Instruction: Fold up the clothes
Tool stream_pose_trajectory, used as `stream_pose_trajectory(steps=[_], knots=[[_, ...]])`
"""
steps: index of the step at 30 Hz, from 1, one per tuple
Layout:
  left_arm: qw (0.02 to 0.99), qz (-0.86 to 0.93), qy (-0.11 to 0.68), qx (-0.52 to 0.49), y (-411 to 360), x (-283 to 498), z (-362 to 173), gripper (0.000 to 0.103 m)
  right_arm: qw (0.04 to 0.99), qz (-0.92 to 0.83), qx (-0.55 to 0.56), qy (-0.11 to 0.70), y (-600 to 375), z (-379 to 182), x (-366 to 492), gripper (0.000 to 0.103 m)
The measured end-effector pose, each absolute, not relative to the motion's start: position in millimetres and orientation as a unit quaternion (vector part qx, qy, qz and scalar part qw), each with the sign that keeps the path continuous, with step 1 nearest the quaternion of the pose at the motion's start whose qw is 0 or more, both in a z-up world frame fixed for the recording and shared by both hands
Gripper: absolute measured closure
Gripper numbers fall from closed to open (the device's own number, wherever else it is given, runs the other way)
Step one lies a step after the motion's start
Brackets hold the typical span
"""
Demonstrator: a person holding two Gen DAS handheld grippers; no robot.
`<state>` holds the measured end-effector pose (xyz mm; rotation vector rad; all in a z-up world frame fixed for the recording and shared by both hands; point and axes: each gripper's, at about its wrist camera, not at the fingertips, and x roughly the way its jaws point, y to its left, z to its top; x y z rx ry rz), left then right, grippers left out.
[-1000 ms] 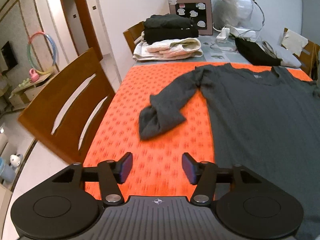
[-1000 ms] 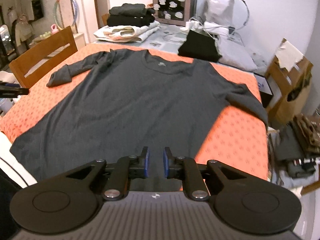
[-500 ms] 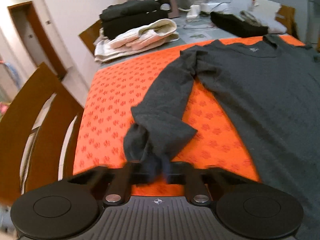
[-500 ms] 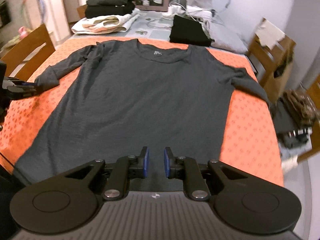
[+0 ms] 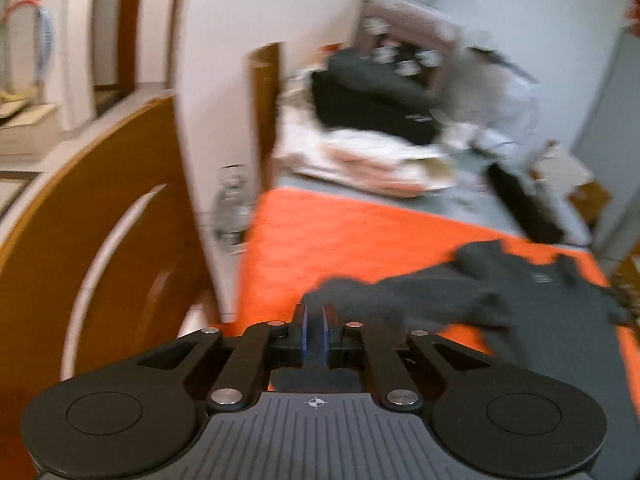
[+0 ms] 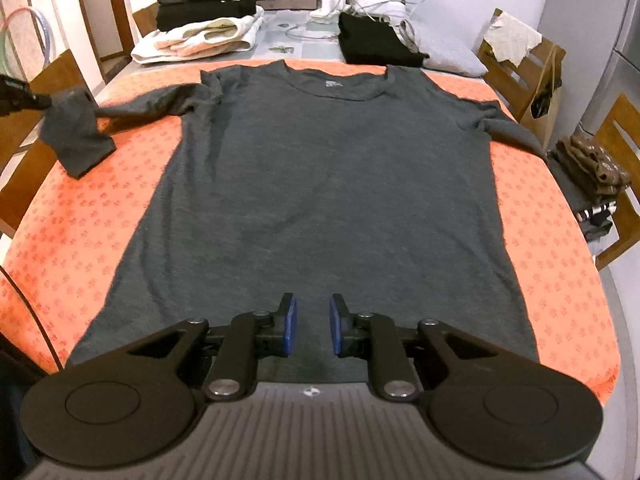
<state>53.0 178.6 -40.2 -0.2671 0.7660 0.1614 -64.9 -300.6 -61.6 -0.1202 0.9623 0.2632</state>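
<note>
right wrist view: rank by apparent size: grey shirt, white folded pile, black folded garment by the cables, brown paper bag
1. grey shirt, by far the largest.
2. white folded pile.
3. black folded garment; its footprint is close to the white pile's, so 2 and 3 are unsure.
4. brown paper bag, smallest as seen.
The last three sit farther from the camera, so they look smaller.

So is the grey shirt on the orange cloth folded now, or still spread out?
Spread out. The grey shirt lies flat on the orange cloth; only its sleeve is lifted, pinched by the left gripper.

An orange patterned tablecloth (image 6: 80, 216) covers the table, bearing the grey shirt (image 6: 320, 168) and folded clothes (image 6: 200, 20).
</note>
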Motion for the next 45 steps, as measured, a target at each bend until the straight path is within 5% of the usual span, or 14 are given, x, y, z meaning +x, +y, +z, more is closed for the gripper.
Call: stream_pose_trajectory(steps=[7,20,23,27,45], knots=[[0.912,0.085,0.382,-0.121,174.8,41.0,-51.9,0.059,0.883,0.119,-0.06,0.451,-289.2,-53.6,-65.7,0.081],[0.91,-0.031,0.414,-0.013,81.3,47.6,-92.6,0.041,0.884,0.092,-0.056,0.456,-290.0,-50.4,-79.3,0.08],[0.91,-0.013,0.414,0.026,72.5,50.7,-103.0,0.044,0.884,0.092,-0.056,0.455,-289.1,-50.2,-80.9,0.08],[0.915,0.019,0.403,0.03,83.2,49.3,-100.9,0.099,0.884,0.093,-0.055,0.455,-287.8,-50.1,-83.1,0.08],[0.896,0.131,0.34,-0.253,217.2,-41.9,39.4,0.1,0.871,0.182,-0.078,0.449,-247.0,-58.2,-59.5,0.08]])
